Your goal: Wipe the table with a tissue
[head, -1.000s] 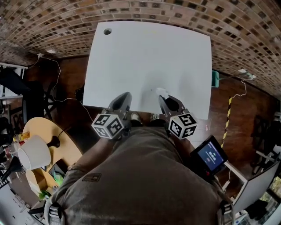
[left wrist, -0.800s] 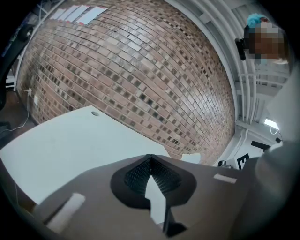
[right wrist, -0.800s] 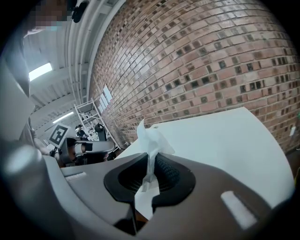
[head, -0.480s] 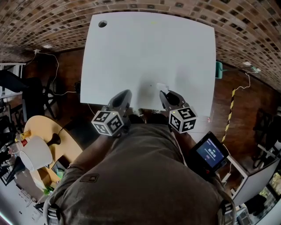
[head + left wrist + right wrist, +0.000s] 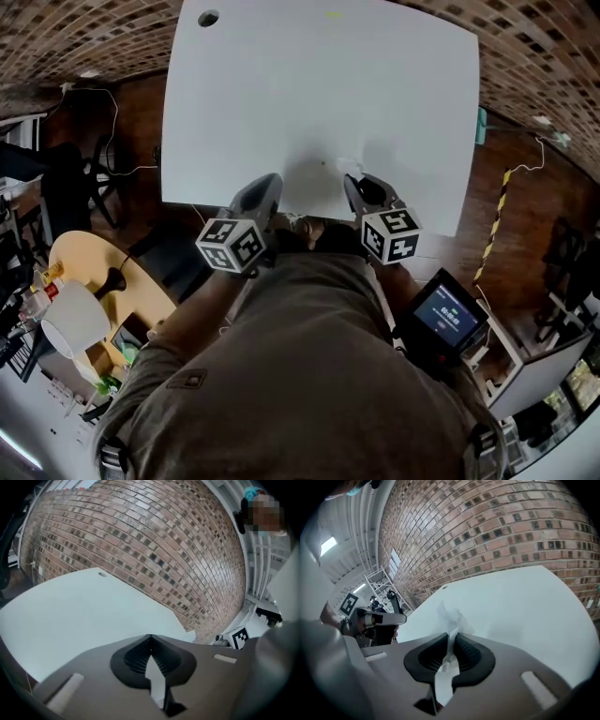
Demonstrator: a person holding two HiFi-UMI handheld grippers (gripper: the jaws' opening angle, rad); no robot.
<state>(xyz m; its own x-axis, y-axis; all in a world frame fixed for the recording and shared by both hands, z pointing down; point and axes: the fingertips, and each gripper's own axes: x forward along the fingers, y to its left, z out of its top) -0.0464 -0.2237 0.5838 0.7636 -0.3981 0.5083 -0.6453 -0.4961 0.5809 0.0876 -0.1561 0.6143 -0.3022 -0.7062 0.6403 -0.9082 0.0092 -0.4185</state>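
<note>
A white table (image 5: 319,94) fills the upper head view, its near edge just ahead of both grippers. My right gripper (image 5: 357,184) is shut on a crumpled white tissue (image 5: 348,166), whose tuft sticks out past the jaws over the table's near edge. In the right gripper view the tissue (image 5: 451,618) rises from between the closed jaws of the right gripper (image 5: 452,639), above the table (image 5: 525,606). My left gripper (image 5: 267,186) hangs at the near edge, shut and empty; the left gripper (image 5: 149,641) shows its jaws meeting, with the table (image 5: 70,616) beyond.
A round hole (image 5: 208,18) sits in the table's far left corner. A brick floor surrounds the table. Left of me stands a round wooden table (image 5: 89,281) with a white lamp (image 5: 70,323). A small screen device (image 5: 442,317) is at my right.
The table has slid up and grown larger in the head view as I came closer. Both grippers keep their hold and stance at the near edge.
</note>
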